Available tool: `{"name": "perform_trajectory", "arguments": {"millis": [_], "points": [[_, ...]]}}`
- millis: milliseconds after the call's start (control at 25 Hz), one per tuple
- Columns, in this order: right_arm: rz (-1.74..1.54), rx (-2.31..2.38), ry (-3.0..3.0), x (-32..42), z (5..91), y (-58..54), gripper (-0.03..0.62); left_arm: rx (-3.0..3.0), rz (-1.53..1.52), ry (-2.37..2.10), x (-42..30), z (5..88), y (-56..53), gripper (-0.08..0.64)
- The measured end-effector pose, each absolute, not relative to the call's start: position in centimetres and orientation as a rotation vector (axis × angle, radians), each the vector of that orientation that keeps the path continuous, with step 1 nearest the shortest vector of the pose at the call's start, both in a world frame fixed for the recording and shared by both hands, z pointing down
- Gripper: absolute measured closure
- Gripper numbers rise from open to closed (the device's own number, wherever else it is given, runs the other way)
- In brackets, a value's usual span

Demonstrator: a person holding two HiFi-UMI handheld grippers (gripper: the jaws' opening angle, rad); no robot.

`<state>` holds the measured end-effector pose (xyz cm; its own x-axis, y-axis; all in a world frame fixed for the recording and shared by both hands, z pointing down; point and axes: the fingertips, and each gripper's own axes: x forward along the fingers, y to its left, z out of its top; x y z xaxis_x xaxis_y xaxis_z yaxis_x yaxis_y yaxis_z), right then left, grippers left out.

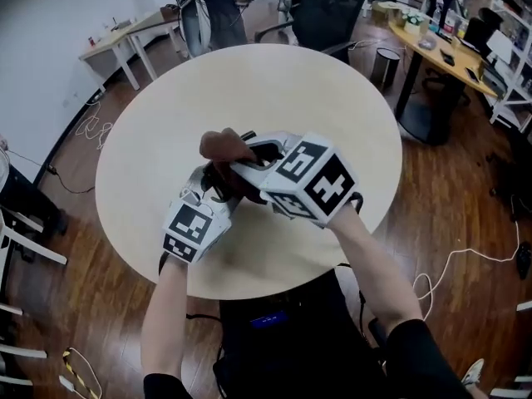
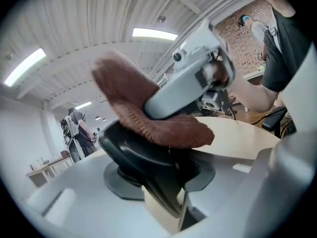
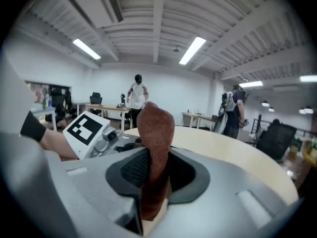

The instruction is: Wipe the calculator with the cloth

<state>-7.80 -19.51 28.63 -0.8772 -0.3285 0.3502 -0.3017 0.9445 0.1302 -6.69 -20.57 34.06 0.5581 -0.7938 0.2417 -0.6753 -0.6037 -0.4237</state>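
While both grippers hang close together above the round table, each has something clamped in it. The left gripper is clenched on the calculator – a black slab that sits tilted between the jaws, its upper end leaning to the left in the left gripper view. The right gripper grasps the cloth, a brown knitted piece pinched near its lower end, with the rest standing up out of the jaws. In the left gripper view the right gripper reaches in from the upper right and the cloth lies across the calculator's upper face, touching it. From the head view the two marker cubes sit side by side, the left one lower, and the cloth shows as a brown lump just beyond them – the calculator itself is mostly hidden there. Neither thing rests on the table. Behind it stand desks, office chairs and a few people.
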Motion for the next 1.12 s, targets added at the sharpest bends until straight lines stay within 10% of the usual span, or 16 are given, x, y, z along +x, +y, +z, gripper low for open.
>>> {"name": "perform_trajectory", "arguments": {"millis": [1120], "points": [[0.064, 0.645, -2.440, 0.7, 38.7, -24.9, 0.503, -1.899, -1.579, 0.936, -5.1, 41.7, -23.5, 0.368]]}}
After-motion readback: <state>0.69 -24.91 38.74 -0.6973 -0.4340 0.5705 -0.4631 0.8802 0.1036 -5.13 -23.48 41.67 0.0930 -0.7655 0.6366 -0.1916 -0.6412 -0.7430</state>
